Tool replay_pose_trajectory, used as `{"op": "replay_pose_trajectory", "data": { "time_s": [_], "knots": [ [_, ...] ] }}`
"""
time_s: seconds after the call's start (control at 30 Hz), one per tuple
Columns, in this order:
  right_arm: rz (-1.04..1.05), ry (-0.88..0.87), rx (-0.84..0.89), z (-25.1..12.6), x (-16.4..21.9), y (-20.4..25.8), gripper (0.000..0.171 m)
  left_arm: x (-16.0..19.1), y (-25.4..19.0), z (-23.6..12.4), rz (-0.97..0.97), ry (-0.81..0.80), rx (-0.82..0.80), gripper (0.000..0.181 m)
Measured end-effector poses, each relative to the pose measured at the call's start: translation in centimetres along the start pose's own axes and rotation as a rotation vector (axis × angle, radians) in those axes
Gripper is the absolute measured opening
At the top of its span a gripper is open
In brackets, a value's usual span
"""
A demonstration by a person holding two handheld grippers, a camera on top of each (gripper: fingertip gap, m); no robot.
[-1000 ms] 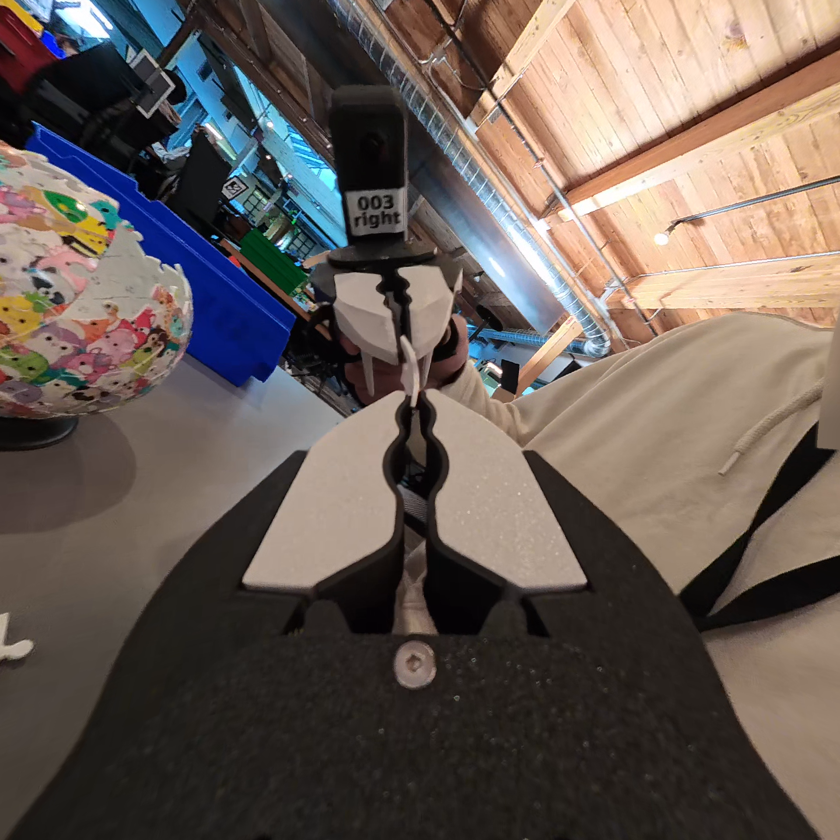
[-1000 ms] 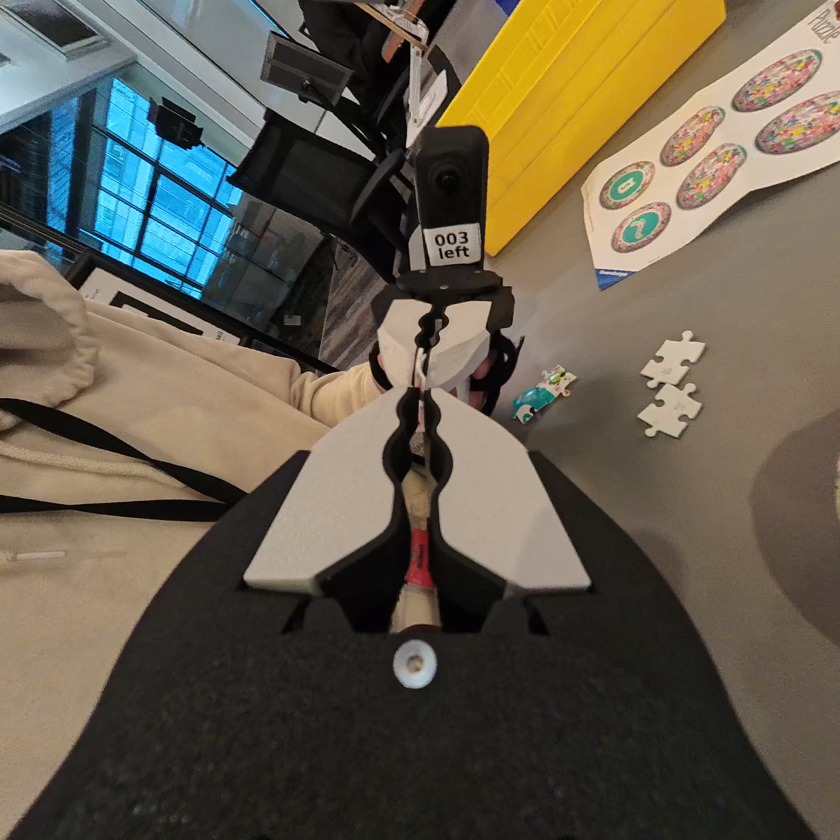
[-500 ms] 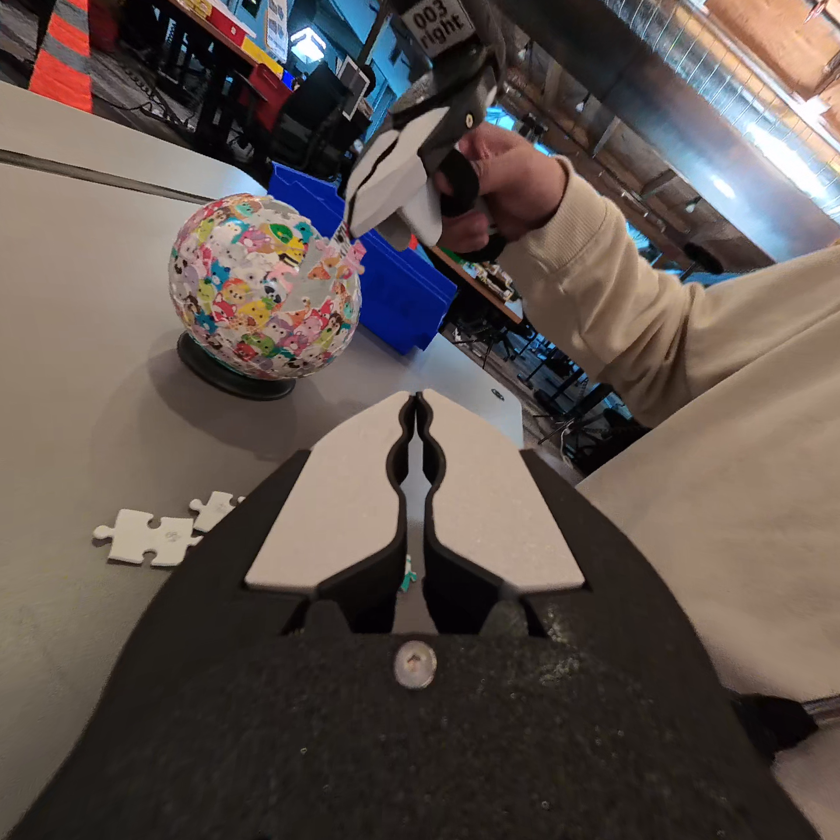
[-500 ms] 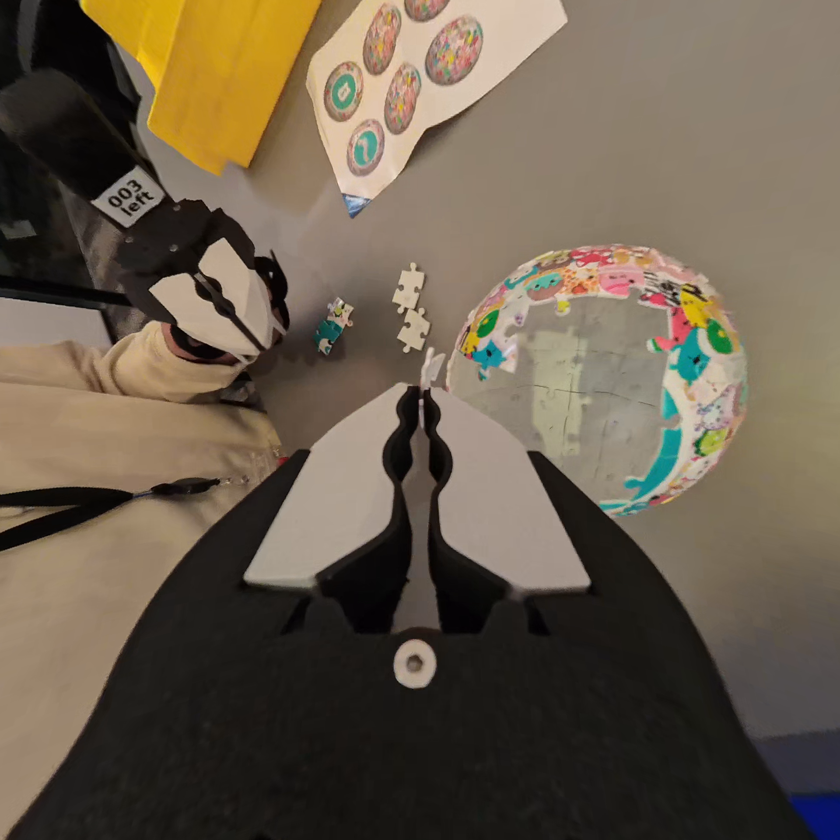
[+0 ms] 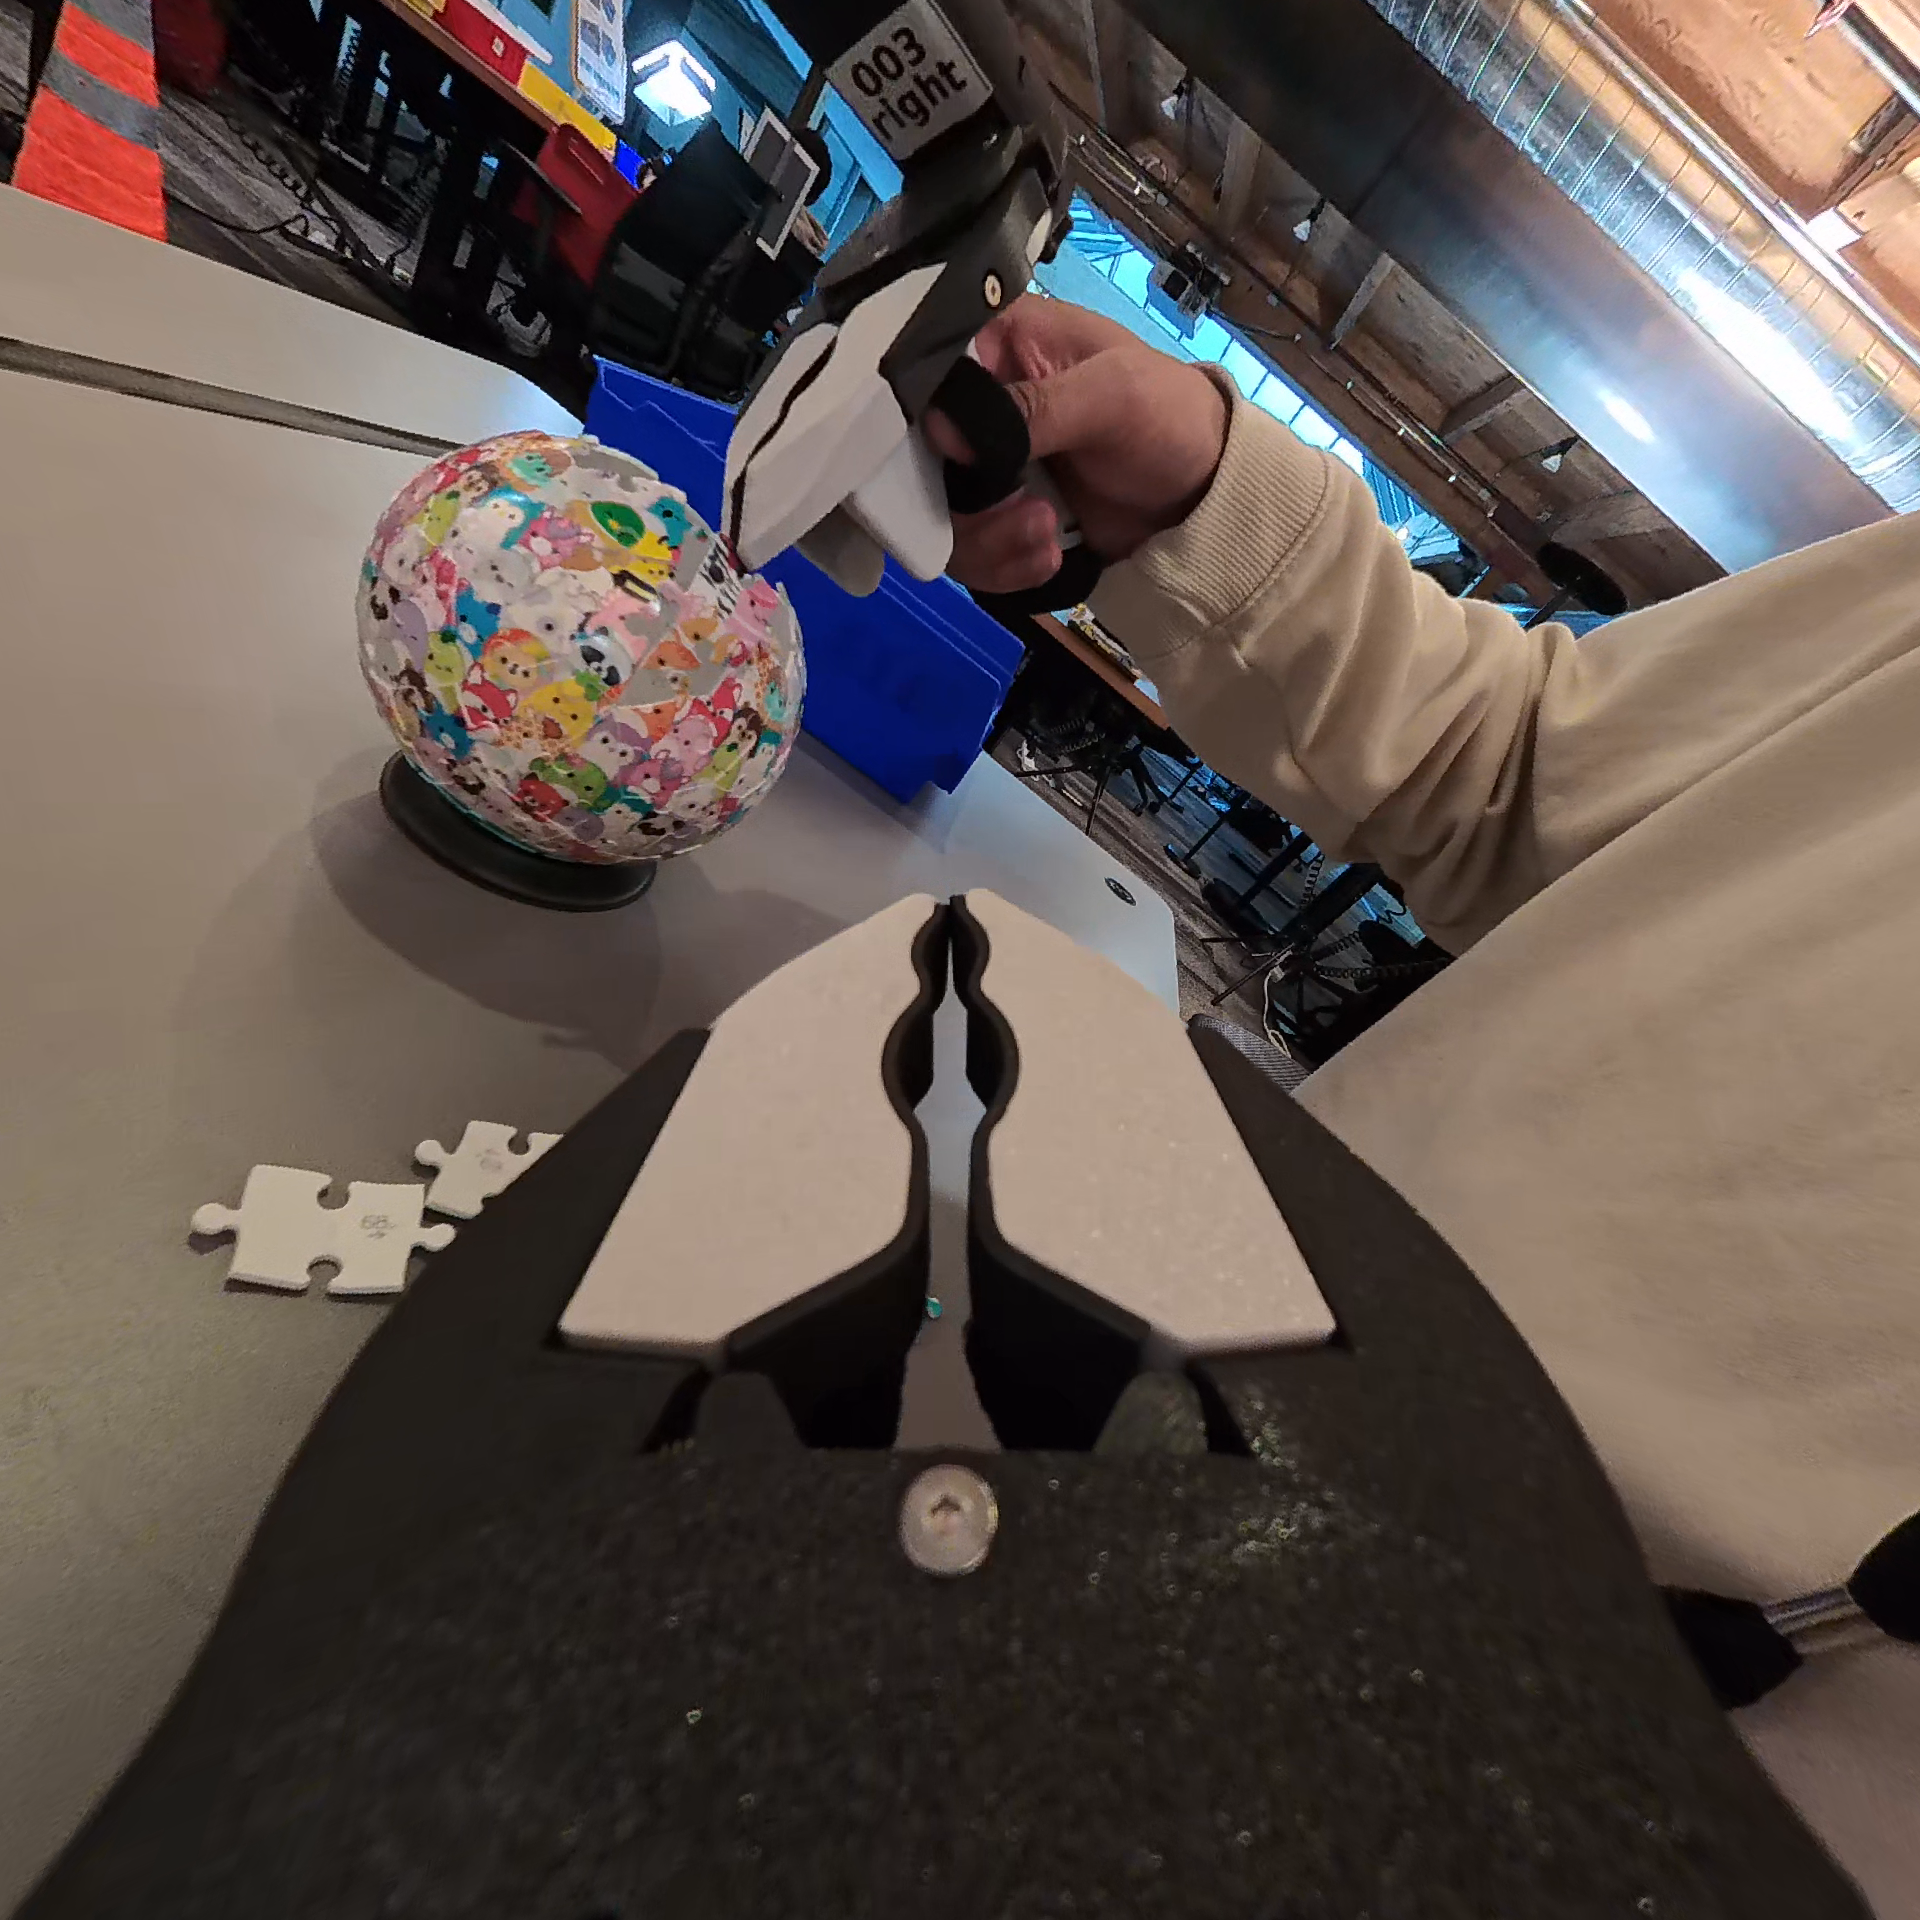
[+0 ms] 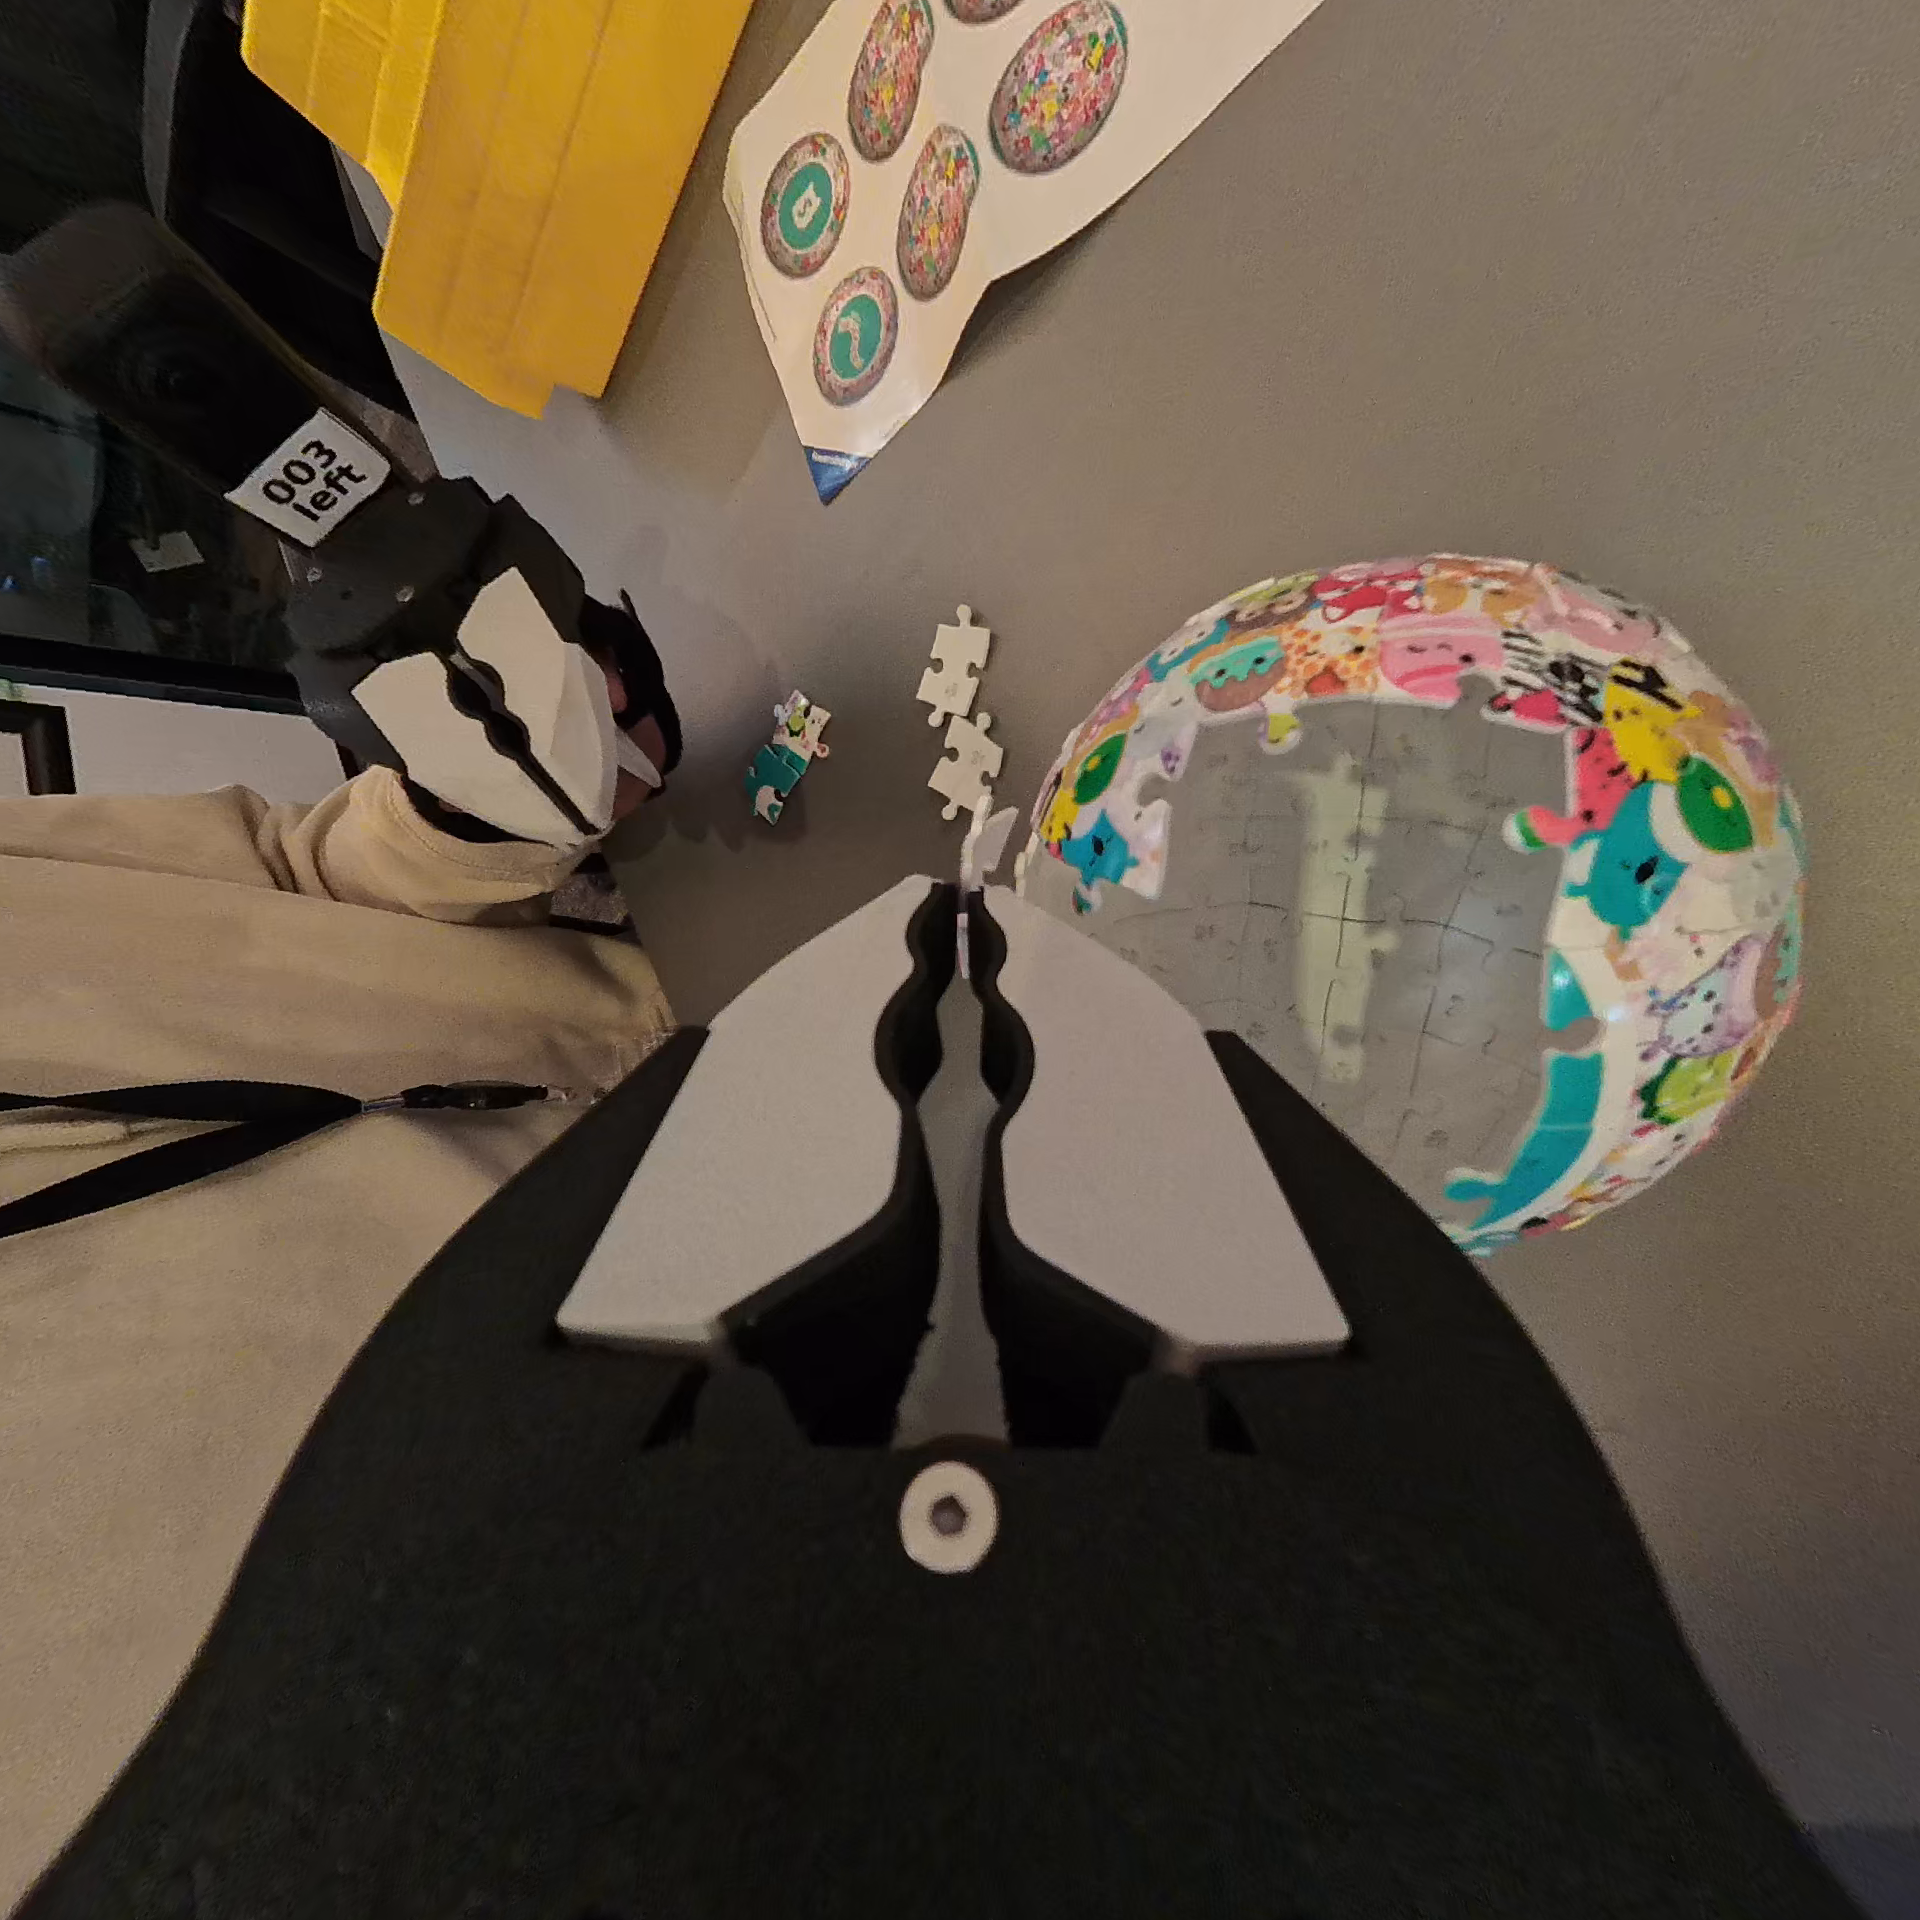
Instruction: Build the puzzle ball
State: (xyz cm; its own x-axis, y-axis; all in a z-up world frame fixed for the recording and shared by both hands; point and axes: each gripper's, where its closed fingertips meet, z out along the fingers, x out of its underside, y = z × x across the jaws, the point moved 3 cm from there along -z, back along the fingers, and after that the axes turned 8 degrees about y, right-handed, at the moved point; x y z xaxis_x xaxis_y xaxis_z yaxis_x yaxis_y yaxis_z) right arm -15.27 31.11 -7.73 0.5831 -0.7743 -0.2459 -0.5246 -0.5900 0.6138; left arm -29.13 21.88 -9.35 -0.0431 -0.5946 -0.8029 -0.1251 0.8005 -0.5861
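The colourful puzzle ball [image 5: 577,665] sits on a black stand [image 5: 520,868] on the grey table. From above, in the right wrist view, the ball [image 6: 1662,831] has a large open hole at its top. My right gripper [image 6: 961,894] is shut on a puzzle piece [image 6: 987,842], held edge-on at the near left rim of the hole. In the left wrist view, the right gripper [image 5: 738,545] touches the ball's upper right side. My left gripper [image 5: 951,914] is shut and empty, low over the table short of the ball, and it also shows in the right wrist view [image 6: 587,831].
Two white face-down pieces [image 5: 322,1231] [image 5: 483,1153] lie left of my left gripper. A coloured piece [image 6: 790,753] lies near them. A printed guide sheet [image 6: 935,208] and a yellow bin [image 6: 520,177] are beyond. A blue bin [image 5: 883,665] stands behind the ball. One gripper's finger ends stand about 12 centimeters off the other's.
A second ago both grippers met tip to tip around the piece. The right gripper has since carried it to the ball and moved closer to the hole's rim. The left gripper has dropped back, empty.
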Motion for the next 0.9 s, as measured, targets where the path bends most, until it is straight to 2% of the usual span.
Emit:
{"op": "replay_pose_trajectory", "data": {
  "time_s": [0.9],
  "knots": [
    [0.043,0.009,-0.06,0.27,0.0,-0.69,0.002,0.0,-0.17,0.21,0.002,0.001,0.01,0.0]
  ]
}}
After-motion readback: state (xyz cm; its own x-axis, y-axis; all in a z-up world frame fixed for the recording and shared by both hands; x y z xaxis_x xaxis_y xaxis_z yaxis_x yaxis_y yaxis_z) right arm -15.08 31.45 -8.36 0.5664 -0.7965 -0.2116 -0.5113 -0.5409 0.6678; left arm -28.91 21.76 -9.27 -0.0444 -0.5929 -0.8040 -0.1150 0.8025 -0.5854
